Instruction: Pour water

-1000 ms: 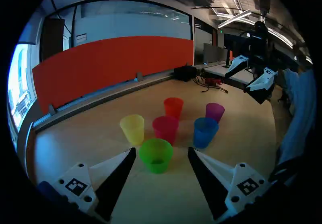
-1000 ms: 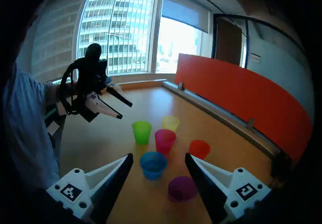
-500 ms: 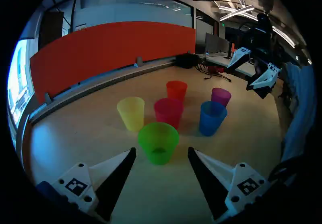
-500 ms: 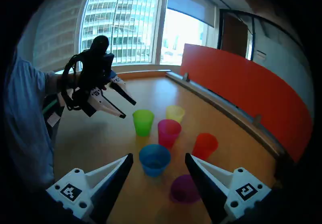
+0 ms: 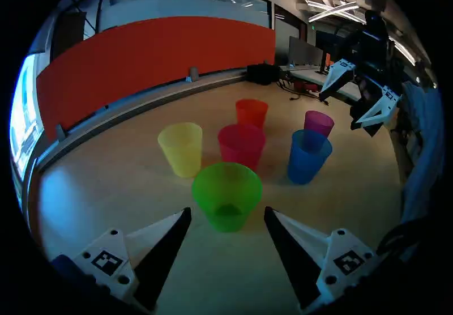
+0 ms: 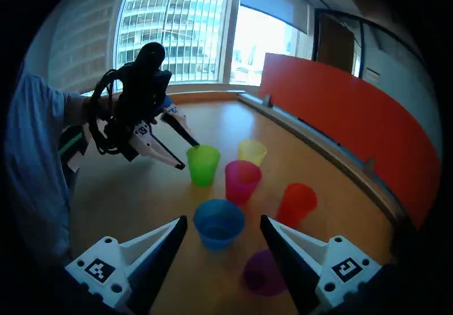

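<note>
- Yellow cup (image 5: 181, 148) stands farthest left in the left gripper view, upright on the wooden tabletop (image 5: 102, 190), at the edge of a close cluster of six cups.
- Next we see the green cup (image 5: 226, 195), nearest to us, just ahead of our left tongs (image 5: 226, 210). Their jaws are spread wide, one tip on either side of the cup, gripping nothing.
- Behind the green one stands the pink cup (image 5: 242, 145), and the orange cup (image 5: 251, 112) sits farther back.
- To the right is the blue cup (image 5: 307, 155), with the purple cup (image 5: 318, 123) just behind it.
- Farthest right, our right tongs (image 5: 362, 102) hang above the tabletop beyond the purple cup. In the right gripper view their jaws are wide and hold nothing, the blue cup just ahead between the tips.
</note>
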A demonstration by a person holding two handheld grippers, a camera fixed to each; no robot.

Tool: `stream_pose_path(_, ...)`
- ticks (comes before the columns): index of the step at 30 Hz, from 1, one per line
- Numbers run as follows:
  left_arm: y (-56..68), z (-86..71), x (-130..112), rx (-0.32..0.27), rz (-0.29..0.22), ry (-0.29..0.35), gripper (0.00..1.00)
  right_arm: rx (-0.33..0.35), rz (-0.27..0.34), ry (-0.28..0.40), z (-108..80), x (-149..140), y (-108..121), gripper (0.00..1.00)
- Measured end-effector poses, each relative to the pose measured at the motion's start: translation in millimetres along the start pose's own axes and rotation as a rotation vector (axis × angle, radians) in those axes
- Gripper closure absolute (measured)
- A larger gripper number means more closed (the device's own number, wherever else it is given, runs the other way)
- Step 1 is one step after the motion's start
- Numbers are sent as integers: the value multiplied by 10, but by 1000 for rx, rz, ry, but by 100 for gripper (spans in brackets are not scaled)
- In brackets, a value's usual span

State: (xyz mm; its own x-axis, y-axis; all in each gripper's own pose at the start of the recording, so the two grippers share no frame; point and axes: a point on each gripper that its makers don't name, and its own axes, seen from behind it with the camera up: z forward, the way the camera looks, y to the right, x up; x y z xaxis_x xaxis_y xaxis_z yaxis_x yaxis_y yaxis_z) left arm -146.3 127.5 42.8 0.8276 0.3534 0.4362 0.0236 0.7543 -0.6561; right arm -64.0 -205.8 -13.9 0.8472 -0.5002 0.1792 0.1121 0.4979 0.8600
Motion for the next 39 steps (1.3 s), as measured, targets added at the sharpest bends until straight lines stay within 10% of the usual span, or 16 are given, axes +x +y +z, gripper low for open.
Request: stream_pose_path(39, 12, 322, 76, -47, 23, -18, 4, 54, 11, -101, 608, -367, -59, 0)
